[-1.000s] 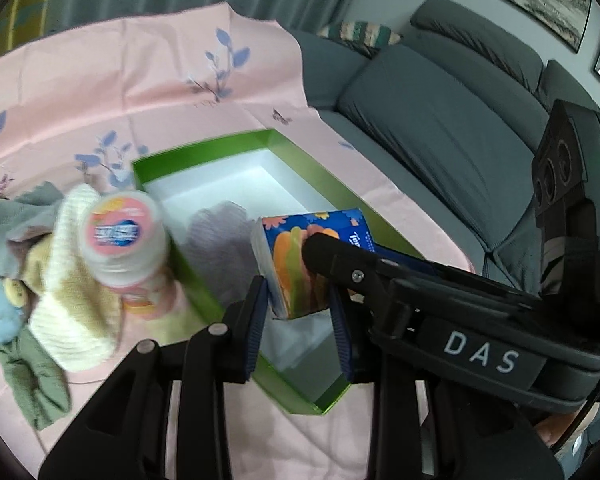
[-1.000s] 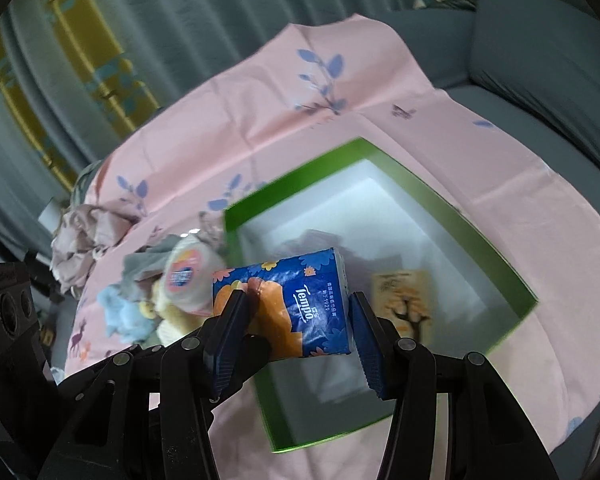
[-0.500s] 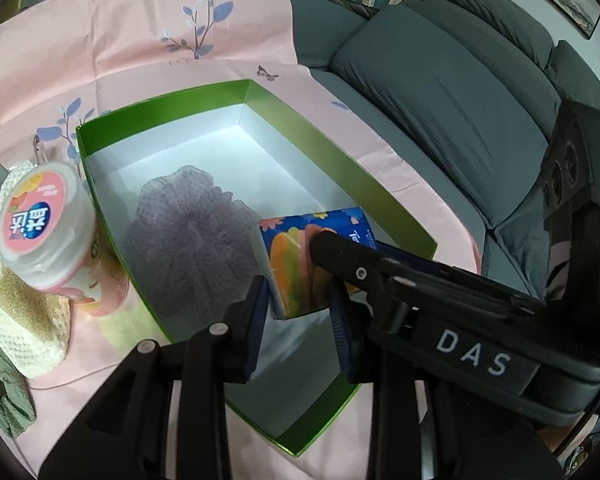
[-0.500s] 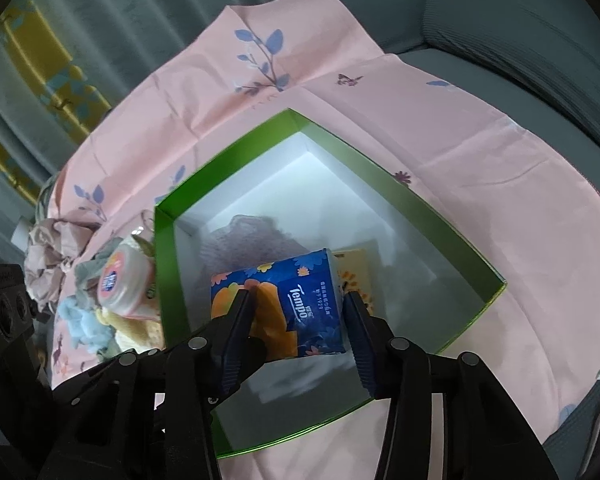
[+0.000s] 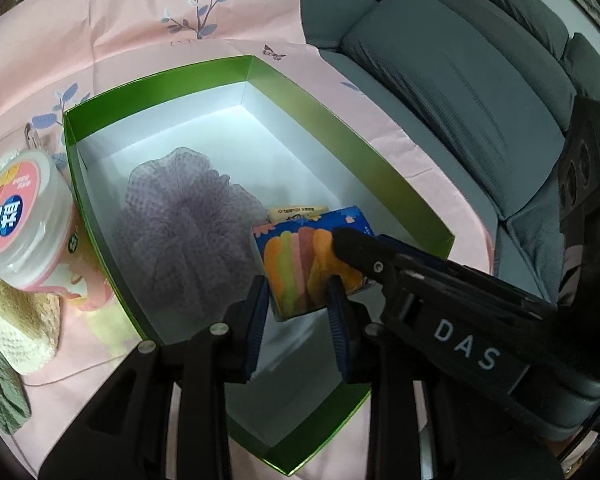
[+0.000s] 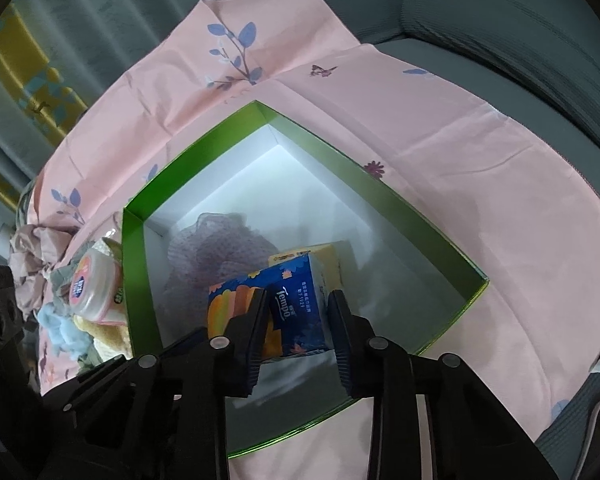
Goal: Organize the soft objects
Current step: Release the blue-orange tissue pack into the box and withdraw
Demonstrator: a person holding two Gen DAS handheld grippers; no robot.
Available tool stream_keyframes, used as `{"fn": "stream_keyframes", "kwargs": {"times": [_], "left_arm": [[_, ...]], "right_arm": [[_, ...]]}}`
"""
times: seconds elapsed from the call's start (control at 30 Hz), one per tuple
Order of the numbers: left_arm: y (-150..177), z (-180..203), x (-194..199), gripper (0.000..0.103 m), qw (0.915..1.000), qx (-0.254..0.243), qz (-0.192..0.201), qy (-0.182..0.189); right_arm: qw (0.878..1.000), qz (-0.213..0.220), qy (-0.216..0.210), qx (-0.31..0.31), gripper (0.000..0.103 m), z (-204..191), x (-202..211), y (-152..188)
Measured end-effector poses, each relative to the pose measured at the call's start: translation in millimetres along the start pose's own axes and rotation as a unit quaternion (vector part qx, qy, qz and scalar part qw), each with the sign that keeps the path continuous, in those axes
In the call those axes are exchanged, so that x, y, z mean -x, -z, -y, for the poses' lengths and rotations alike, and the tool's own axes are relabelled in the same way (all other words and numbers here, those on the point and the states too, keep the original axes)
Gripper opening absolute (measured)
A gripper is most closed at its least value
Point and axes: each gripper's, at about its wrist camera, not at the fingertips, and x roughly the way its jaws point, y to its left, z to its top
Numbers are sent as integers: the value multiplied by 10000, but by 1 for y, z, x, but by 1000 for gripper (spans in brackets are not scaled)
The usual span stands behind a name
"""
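Tissues in a blue Tempo soft pack printed with orange and pink sit clamped between the right gripper's fingers, held over the near part of the green cardboard box with a white interior. Left gripper hangs just beside the pack's printed end, fingers apart, not clearly touching it. Ahead of both lies a purple mesh bath sponge, then a small yellow packet inside the box. Left of the box stands a pink-lidded tub.

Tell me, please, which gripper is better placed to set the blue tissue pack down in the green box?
The right gripper: it grips the tissue pack over the green box. The left gripper is open.
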Motion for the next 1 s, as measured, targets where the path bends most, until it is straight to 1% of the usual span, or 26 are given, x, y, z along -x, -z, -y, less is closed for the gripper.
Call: {"fn": "stream_keyframes", "kwargs": {"times": [0.03, 0.17, 0.23, 0.27, 0.33, 0.4, 0.43, 0.47, 0.5, 0.53, 0.57, 0.6, 0.63, 0.67, 0.73, 0.8, 0.83, 0.9, 1.0], "left_arm": [[-1, 1, -1, 27, 10000, -13, -21, -18], [-4, 6, -6, 26, 9998, -86, -159, -11], [-4, 8, -6, 26, 9998, -126, -178, -40], [-4, 9, -5, 28, 9997, -159, -173, -45], [-3, 10, 0, 29, 9995, -239, -162, -86], [-1, 8, 10, 29, 9995, -293, -96, -66], [-1, 6, 16, 30, 9996, -286, -40, -61], [-1, 4, 22, 33, 9996, -265, 32, -64], [1, -1, 32, 37, 9997, -198, 142, -84], [3, -4, 40, 47, 9996, -147, 238, -96], [5, -9, 49, 56, 9993, -93, 348, -94], [8, -17, 61, 60, 9988, 11, 489, -92], [10, -21, 68, 69, 9983, 76, 566, -90], [13, -29, 80, 75, 9975, 172, 674, -100], [21, -41, 98, 78, 9958, 276, 862, -163], [30, -56, 115, 81, 9931, 412, 1053, -317], [36, -64, 124, 87, 9910, 509, 1161, -435], [47, -80, 137, 87, 9869, 682, 1322, -623], [66, -110, 153, 87, 9805, 1086, 1375, -886]], "right_arm": [[10000, 19, 58, 10, 25, 0, 0, 0], [9995, 137, 286, -3, 24, 0, 5, -1], [9994, 187, 286, -45, 24, 1, 9, -2], [9994, 236, 234, -61, 24, 1, 11, -3], [9990, 379, 165, -159, 25, 2, 17, -5], [9984, 476, 156, -274, 39, 2, 22, -7], [9977, 546, 188, -347, 56, 2, 25, -7], [9969, 659, 241, -342, 69, 0, 28, -7], [9962, 781, 270, -264, 73, -4, 32, -7], [9957, 865, 236, -210, 78, -8, 36, -6], [9953, 930, 183, -179, 79, -10, 39, -6], [9950, 981, 134, -158, 85, -14, 41, -5], [9943, 1055, 67, -127, 87, -19, 45, -3], [9937, 1111, 19, -111, 88, -23, 47, -3], [9923, 1222, -135, -126, 88, -33, 52, 0], [9910, 1288, -325, -143, 88, -41, 53, 4], [9901, 1308, -489, -132, 88, -48, 53, 7], [9894, 1298, -645, -30, 88, -58, 52, 10], [9891, 1281, -691, 237, 88, -77, 48, 17]]}}
